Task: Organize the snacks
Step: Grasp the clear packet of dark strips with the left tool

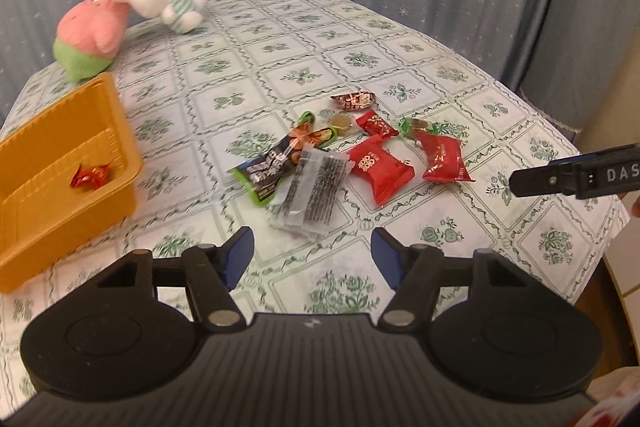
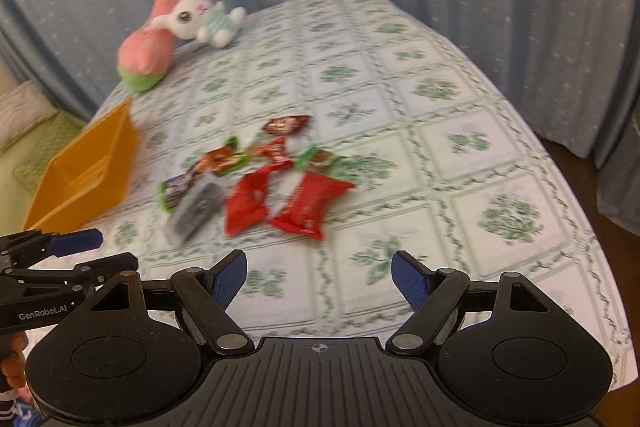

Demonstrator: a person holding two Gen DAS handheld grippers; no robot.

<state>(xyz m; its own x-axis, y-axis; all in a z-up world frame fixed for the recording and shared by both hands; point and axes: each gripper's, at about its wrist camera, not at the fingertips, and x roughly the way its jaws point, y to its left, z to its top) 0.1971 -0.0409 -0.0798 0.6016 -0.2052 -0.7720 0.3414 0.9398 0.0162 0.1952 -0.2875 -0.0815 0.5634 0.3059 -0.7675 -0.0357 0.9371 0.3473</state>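
orange plastic tray at 9 o'clock, cut off by the frame, holds one red foil candy. the snack pile sits mid-table at 12, blurry in the right view. left gripper and right gripper both spread, holding nothing.

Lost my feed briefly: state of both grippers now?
Left gripper: open, holding nothing.
Right gripper: open, holding nothing.

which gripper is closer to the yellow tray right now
Left. The left gripper hovers open just beside the yellow tray, on its right. The right gripper, also open, sits farther off, beyond the snack pile.
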